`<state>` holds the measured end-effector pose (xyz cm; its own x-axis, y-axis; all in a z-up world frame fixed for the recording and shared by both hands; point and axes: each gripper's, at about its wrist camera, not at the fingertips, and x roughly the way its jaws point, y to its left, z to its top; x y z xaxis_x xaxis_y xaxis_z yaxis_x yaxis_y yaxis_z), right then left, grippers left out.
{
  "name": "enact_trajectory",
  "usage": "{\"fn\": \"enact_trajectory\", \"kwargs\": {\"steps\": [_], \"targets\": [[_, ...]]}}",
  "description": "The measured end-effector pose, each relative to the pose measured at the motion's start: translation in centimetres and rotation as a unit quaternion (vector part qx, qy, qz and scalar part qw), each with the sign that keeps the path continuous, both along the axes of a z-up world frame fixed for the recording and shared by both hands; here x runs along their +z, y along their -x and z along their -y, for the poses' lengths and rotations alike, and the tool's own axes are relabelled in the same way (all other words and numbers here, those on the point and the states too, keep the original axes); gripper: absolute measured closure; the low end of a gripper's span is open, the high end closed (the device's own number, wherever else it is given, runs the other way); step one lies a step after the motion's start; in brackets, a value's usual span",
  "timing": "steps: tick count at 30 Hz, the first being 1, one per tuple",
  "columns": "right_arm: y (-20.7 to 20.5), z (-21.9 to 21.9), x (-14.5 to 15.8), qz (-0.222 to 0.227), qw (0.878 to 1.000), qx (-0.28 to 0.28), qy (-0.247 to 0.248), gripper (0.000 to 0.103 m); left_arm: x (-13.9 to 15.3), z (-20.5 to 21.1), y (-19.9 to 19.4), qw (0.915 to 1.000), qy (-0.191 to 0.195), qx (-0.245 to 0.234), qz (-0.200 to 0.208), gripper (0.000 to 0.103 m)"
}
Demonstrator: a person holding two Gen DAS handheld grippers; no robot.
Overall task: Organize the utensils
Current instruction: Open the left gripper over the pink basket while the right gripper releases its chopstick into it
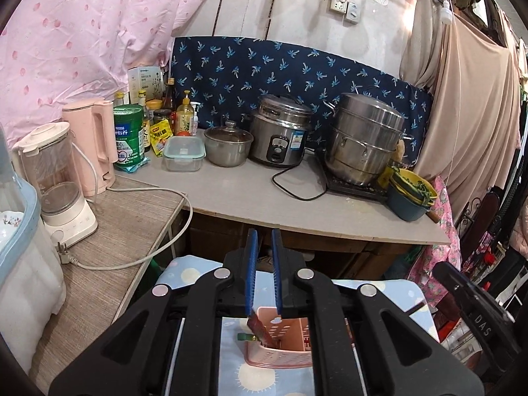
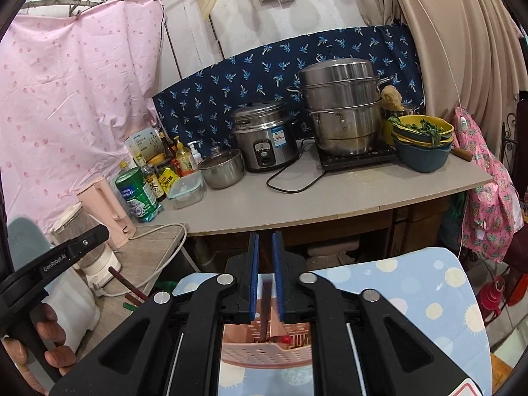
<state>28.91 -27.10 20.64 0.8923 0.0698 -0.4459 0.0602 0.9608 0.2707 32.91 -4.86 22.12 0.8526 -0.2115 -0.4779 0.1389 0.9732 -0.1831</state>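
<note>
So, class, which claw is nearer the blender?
Left. The left claw is right beside the blender; the right claw is further to the right, over the basket.

Rice cooker between lidded pot and steamer, utensil basket on cloth before counter

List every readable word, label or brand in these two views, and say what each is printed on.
"GenRobot.AI": side of the left gripper.
"DAS": only these letters show, on the right gripper.
Green tin, rice cooker sticker, bottles, white box: print too small or blurred to read.
</note>
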Motion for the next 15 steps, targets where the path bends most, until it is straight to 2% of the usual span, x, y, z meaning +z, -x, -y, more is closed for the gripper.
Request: {"fn": "enact_trajectory", "kwargs": {"steps": [4,7,15], "targets": [[0.6,0.0,0.4,0.003,1.0,-0.001,0.004,0.083,-0.2,-0.2,0.5,1.0,-0.003,0.009,-0.001,0.064],[1.4,-0.1,0.9,0.01,1.0,0.002,0.007,0.079,-0.2,-0.5,1.2,0.9999,-0.008,0.013,0.002,0.057],[4.5,-1.3,1.8,0.02,1.0,0.017,0.012,0.075,-0.3,-1.2,4.2,0.9998,-0.017,0.012,0.0,0.052]]}}
